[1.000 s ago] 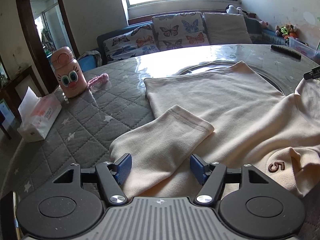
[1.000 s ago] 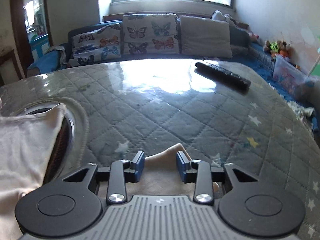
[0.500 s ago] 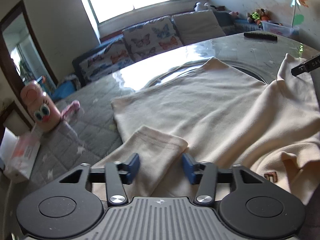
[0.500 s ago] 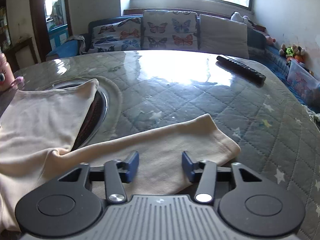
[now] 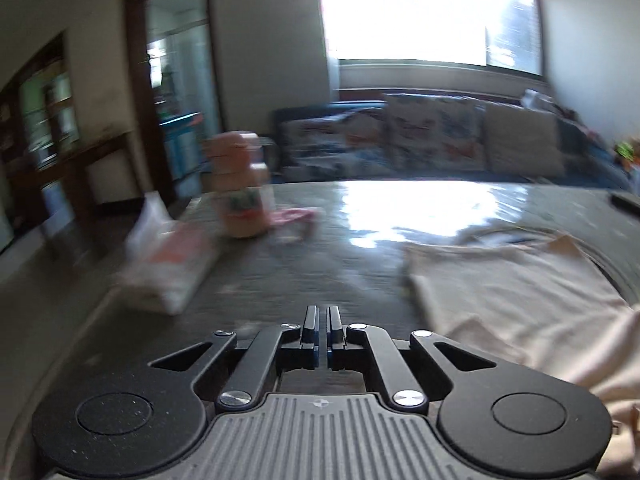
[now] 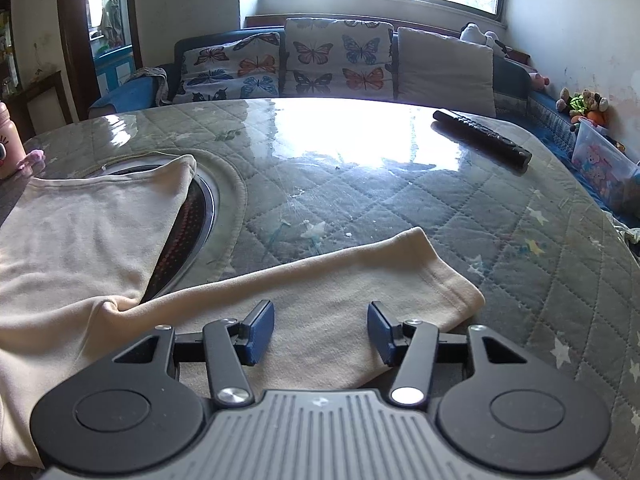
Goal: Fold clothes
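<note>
Left gripper (image 5: 323, 322): fingers pressed together with only a hairline slit between them and no cloth in it, held above the grey quilted table (image 5: 304, 264); the view is blurred.
Right gripper (image 6: 321, 330): blue pads (image 6: 260, 332) stand wide apart, clamping nothing, low over a sleeve.
Garment, left view: the cream top (image 5: 516, 292) lies flat ahead and to the right of the closed fingers, clear of them.
Garment, right view: the cream top's sleeve (image 6: 340, 292) stretches across directly ahead of and beneath the open fingers, its cuff ending forward and to the right; the body of the cloth spreads away to the left, its far corner draped over a round metal-rimmed inset (image 6: 200, 216) in the table.
Ahead-left of the left gripper: a tissue pack (image 5: 172, 260) and, beyond it, a pink bottle (image 5: 240, 188), both smeared by blur.
Far ahead-right of the right gripper: a black remote control (image 6: 482, 138) lies on the glossy table cover.
Backdrop: a sofa with butterfly cushions (image 6: 288, 64) under a bright window.
</note>
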### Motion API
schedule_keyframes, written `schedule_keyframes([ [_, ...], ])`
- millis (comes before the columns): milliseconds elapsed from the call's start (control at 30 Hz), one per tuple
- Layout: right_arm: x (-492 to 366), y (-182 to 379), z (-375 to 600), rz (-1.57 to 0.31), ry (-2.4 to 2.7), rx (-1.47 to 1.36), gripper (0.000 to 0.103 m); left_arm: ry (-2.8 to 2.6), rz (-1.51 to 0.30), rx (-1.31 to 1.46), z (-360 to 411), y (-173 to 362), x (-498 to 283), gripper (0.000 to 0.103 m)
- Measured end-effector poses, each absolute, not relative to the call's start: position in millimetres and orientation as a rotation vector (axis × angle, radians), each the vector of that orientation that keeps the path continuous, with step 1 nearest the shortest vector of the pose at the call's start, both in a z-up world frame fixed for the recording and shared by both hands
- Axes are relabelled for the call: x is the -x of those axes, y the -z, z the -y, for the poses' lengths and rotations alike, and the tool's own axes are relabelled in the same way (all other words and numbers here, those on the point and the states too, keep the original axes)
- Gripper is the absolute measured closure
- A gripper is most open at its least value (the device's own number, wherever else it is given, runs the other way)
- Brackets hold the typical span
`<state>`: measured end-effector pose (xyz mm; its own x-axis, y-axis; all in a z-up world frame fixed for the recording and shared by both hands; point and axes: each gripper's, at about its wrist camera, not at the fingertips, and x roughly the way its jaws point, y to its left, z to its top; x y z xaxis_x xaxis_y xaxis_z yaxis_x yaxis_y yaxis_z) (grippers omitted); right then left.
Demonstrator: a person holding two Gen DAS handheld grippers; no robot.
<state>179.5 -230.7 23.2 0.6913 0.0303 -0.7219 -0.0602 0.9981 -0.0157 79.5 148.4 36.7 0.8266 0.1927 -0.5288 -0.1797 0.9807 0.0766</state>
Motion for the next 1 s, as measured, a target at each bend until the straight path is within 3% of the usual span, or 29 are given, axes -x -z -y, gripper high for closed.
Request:
schedule_keyframes([
  [333, -182, -23, 225, -0.813, -0.042, 0.051, 0.049, 0.071, -0.642, -0.166, -71, -7, -72, 0.095],
  [400, -182, -23, 225, -0.814, -0.043, 0.051, 0.049, 0.119, -0.649, -0.207, -54, 1, -76, 0.090],
  [467, -182, -23, 226, -0.816, -0.043, 0.049, 0.049, 0.157, -0.654, -0.242, -42, 6, -78, 0.074],
  [533, -183, -23, 226, -0.816, -0.044, 0.048, 0.049, 0.169, -0.655, -0.276, -34, 11, -81, 0.066],
  [633, -183, -23, 226, -0.815, -0.045, 0.047, 0.048, 0.177, -0.661, -0.312, -28, 18, -86, 0.066],
  [800, -183, -21, 226, -0.813, -0.045, 0.042, 0.044, 0.171, -0.668, -0.352, -28, 27, -92, 0.069],
  [867, -182, -21, 225, -0.813, -0.045, 0.042, 0.044, 0.169, -0.666, -0.346, -31, 27, -92, 0.092],
  [1000, -182, -21, 225, -0.813, -0.045, 0.040, 0.043, 0.145, -0.646, -0.291, -45, 19, -91, 0.100],
])
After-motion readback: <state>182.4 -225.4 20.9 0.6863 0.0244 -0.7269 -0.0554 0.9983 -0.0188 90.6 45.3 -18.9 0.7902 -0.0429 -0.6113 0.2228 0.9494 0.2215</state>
